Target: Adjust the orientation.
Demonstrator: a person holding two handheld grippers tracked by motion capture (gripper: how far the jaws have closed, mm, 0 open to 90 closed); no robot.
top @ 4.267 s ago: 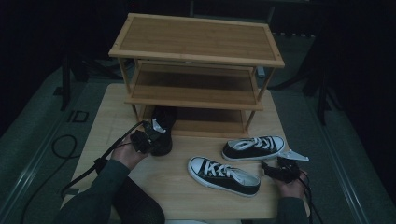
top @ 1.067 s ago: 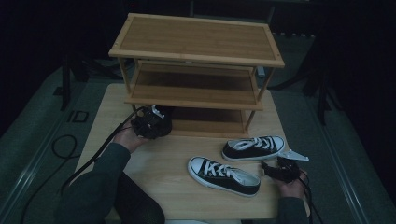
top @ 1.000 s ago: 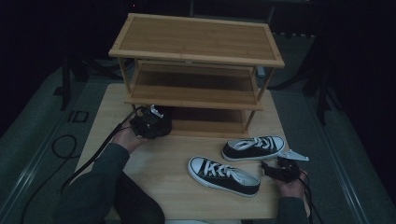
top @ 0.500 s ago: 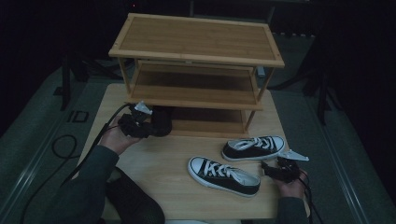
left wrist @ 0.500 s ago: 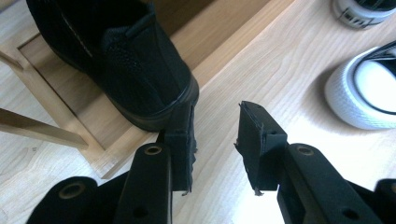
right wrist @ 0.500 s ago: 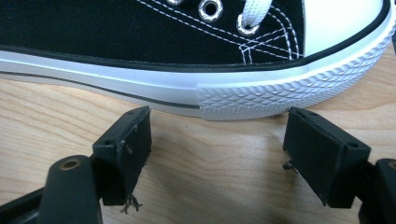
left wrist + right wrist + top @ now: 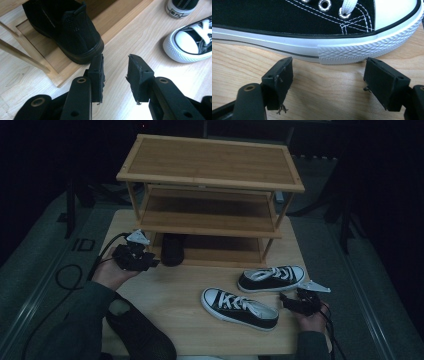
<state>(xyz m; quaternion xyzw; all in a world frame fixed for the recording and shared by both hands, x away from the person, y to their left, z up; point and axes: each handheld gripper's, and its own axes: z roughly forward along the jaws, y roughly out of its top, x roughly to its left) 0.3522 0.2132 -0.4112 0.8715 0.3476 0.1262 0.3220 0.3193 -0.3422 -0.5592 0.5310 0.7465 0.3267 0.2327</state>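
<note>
A black shoe (image 7: 173, 249) stands on the bottom shelf of the wooden rack (image 7: 212, 157), heel toward me (image 7: 67, 27). My left gripper (image 7: 135, 256) hovers just left of and in front of it. Its jaws have just been opening and stand open (image 7: 115, 67) with nothing between them. Two black-and-white sneakers lie on the table, the near one (image 7: 239, 307) and the far one (image 7: 271, 278). My right gripper (image 7: 300, 301) rests at the right front, open (image 7: 329, 67), its jaws just short of a sneaker's toe end (image 7: 312, 27).
The wooden table (image 7: 180, 320) has bare room between the rack and the sneakers. The near sneaker's white toe (image 7: 192, 42) lies to the right of my left jaws. A cable (image 7: 75, 270) trails off the table's left side.
The left gripper carried the black shoe onto the bottom shelf, let it go and drew back to the left and upward. The right gripper and both sneakers have stayed put.
</note>
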